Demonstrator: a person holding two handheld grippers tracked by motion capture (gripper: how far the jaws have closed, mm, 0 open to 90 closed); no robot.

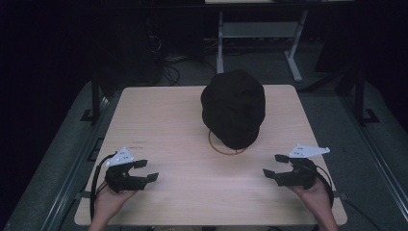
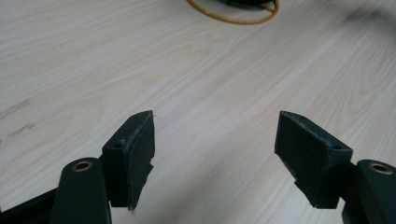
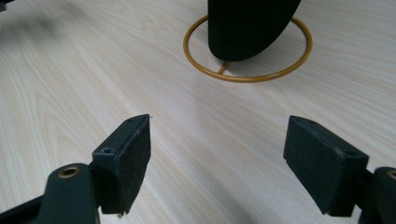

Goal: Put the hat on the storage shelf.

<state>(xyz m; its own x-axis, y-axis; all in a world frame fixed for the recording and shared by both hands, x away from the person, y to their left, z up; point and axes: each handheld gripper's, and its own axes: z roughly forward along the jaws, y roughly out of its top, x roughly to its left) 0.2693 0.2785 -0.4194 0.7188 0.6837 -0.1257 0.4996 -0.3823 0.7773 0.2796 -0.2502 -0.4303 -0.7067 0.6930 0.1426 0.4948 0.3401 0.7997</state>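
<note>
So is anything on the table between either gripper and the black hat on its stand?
Nothing visible. Bare table lies between the left gripper, the right gripper and the hat on its stand.

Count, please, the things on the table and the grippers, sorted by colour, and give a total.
Black: 3, the hat, the left gripper and the right gripper
Gold: 1, the ring stand under the hat
Total: 4
</note>
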